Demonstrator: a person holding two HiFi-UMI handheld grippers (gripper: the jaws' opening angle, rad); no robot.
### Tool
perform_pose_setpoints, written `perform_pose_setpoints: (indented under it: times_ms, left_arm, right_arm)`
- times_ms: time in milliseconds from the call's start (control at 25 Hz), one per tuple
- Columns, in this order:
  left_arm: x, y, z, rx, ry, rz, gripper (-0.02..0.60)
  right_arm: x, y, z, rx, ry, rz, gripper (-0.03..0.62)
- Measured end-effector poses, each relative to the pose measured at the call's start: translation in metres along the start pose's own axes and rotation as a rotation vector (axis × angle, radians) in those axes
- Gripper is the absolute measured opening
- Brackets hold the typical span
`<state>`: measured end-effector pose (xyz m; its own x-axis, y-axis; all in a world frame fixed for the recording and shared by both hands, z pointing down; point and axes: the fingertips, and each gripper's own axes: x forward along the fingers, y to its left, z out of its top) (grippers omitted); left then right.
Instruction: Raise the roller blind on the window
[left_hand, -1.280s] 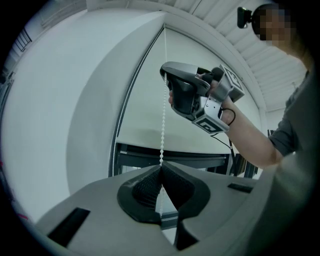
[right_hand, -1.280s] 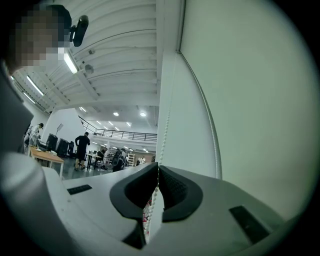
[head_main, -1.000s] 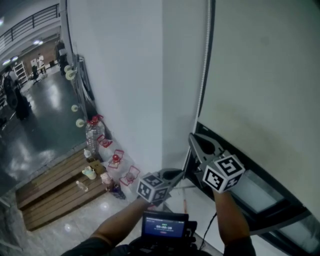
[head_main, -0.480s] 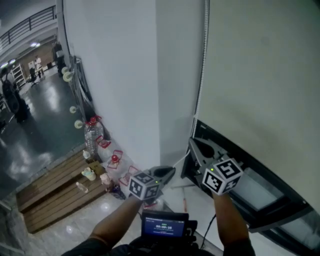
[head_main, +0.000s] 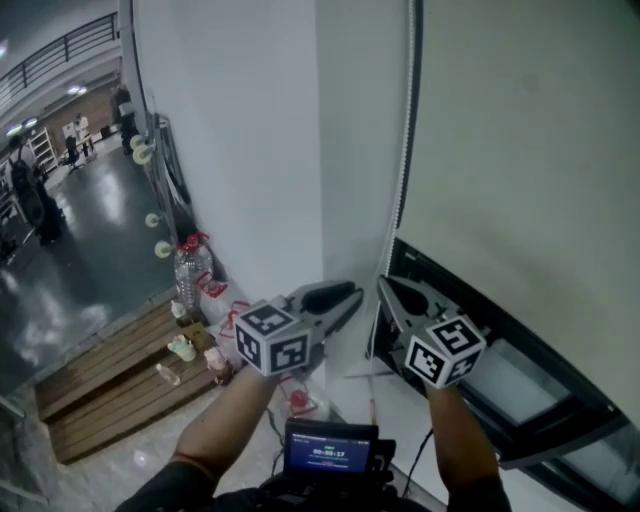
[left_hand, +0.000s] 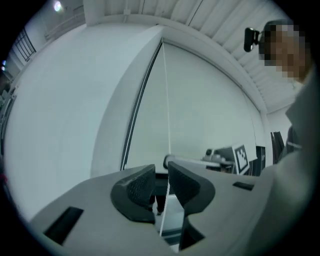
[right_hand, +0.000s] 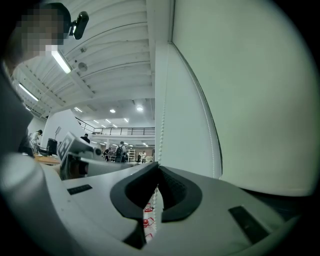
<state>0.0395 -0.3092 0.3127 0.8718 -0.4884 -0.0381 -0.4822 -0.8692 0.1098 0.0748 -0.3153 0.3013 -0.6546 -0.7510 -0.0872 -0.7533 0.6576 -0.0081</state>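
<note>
Far left of the head view: a dim hall (head_main: 60, 230) with a glossy floor. Lower left: a wooden platform (head_main: 100, 390), with a water bottle (head_main: 188, 268) upright near its upper end, close to the white wall (head_main: 240, 140). A few small items on the planks, too blurred to name – perhaps cups.

Lower centre, just past the wall's corner: the left gripper (head_main: 350, 298), held about level, its marker cube (head_main: 272, 338) turned toward the camera. Jaws narrowly apart, having just been opening. In the left gripper view (left_hand: 161, 182), a thin pale line of the bead chain (left_hand: 167, 125) drops straight through the gap, pressed by neither pad. At bottom centre, a small lit screen (head_main: 330, 448).

Just to the right, tip to tip with the first: the right gripper (head_main: 388, 290), also about level. Clamped on the bead chain (head_main: 405, 150), which hangs from the top edge of the frame down to its jaws. In the right gripper view (right_hand: 157, 187), beads (right_hand: 155, 145) enter between the closed pads from above and come out below.

Upper right, filling nearly half the frame: the pale roller blind (head_main: 520, 150), hanging down the window (head_main: 530, 395) – bottom edge slanting across, dark frame and a strip of glass showing beneath it at lower right.
</note>
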Motion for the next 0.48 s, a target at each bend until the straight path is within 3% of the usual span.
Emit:
perform_pose_setpoints:
  times_ms: [200,480]
  left_arm:
    - [0.014,-0.002,0.077,0.034,-0.118,-0.027,0.083]
    - [0.042,-0.016,0.119,0.061,-0.127,-0.104,0.083]
  right_arm:
    - [0.002,0.002,-0.001,0.004,0.005,-0.002,0.002]
    - [0.005,0.007,0.001,-0.006,0.009,0.005,0.002]
